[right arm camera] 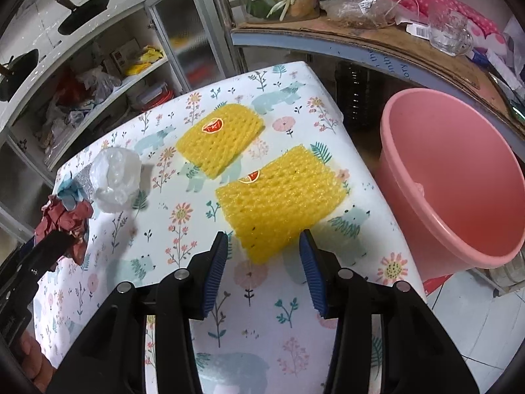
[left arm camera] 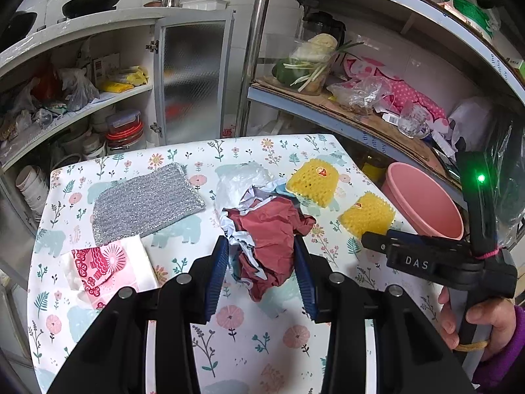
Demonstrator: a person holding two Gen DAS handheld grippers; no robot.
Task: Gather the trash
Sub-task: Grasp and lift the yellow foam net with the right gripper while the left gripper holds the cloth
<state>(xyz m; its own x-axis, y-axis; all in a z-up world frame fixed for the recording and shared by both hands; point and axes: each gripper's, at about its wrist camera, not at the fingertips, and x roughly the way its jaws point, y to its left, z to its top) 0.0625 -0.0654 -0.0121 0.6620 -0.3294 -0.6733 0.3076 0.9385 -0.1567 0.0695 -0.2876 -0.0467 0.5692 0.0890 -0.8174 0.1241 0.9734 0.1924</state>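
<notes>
The crumpled red paper lies mid-worktop between the left tongs' pads, apparently pinched; light and springy, it wants a bite across its bulk. Near the worktop's right edge, the soft yellow foam net sits between the right tongs' half-open, untouching pads, beside the pink bucket.

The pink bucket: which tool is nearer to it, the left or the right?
Right. The right tool straddles the near yellow foam net beside the pink bucket; the left tool, around the crumpled red paper, is farther away.
</notes>
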